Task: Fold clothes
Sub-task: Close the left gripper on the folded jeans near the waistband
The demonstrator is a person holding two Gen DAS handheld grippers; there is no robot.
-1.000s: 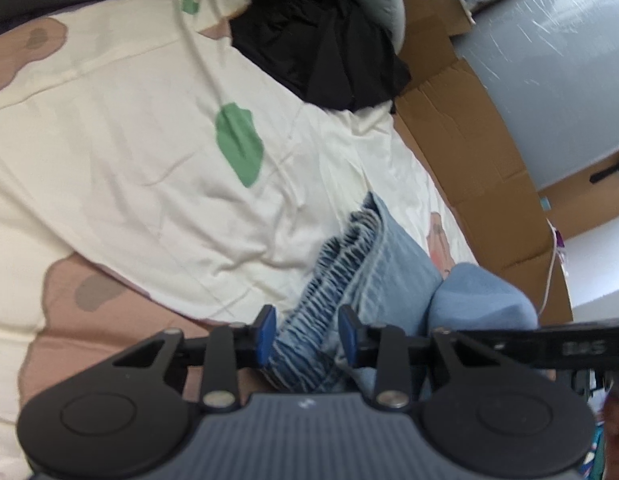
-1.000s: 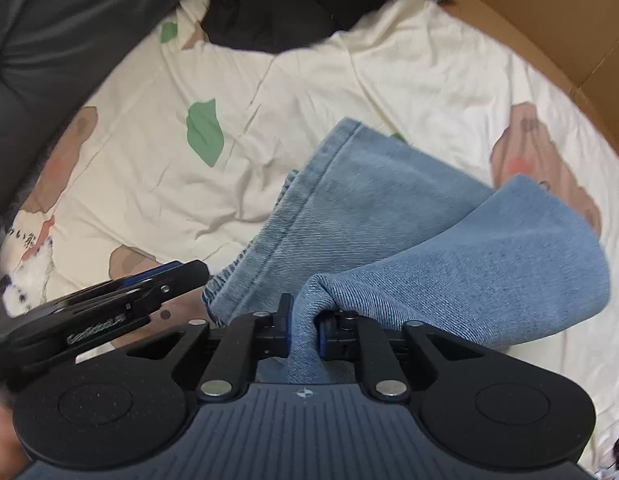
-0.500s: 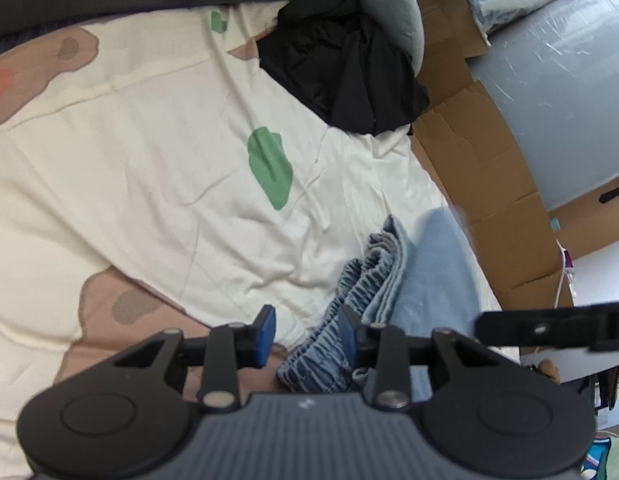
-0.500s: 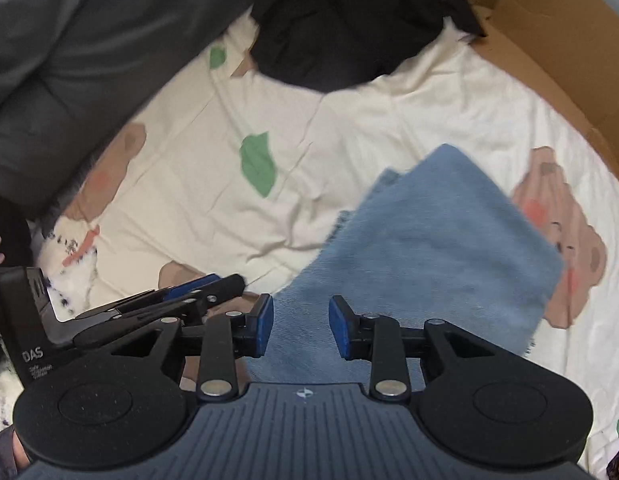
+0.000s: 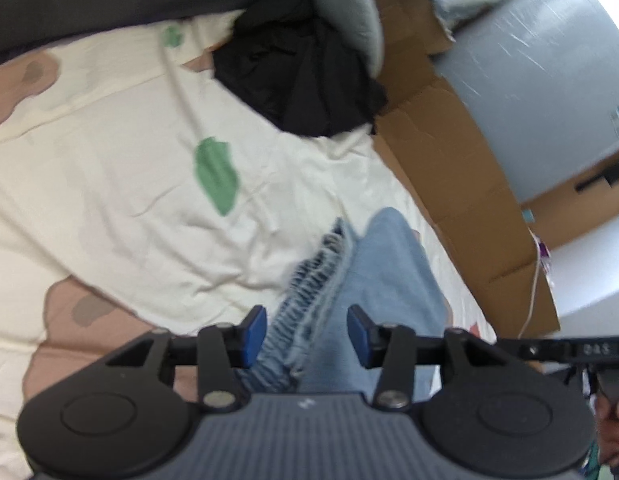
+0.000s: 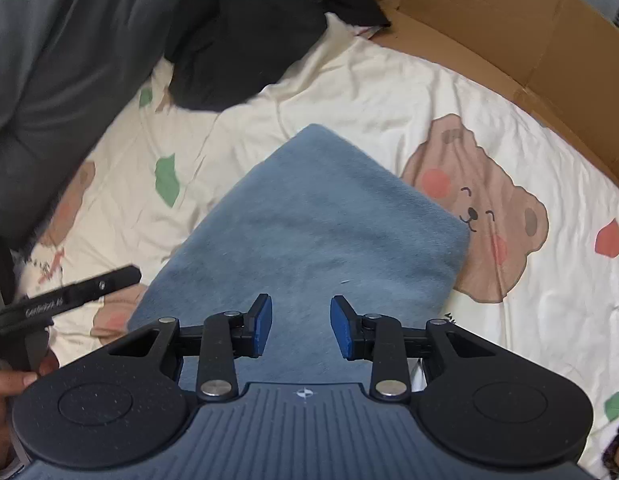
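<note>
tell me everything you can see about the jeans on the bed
The jeans are light blue denim, folded into a compact, roughly rectangular bundle lying flat on the cream bear-print bedsheet. The top face is smooth and slightly fuzzy. In the left wrist view, one long side shows gathered, ruffled layers, like an elastic waistband. One corner points toward the black garment further up the bed. Both hand-held grippers, left and right, hover above with jaws opening; neither pinches the fabric.

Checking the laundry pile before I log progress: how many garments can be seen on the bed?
2. The folded blue jeans lie on the bear-print sheet just ahead of both grippers. A crumpled black garment sits at the far end by the cardboard. More may be hidden beneath it.
</note>
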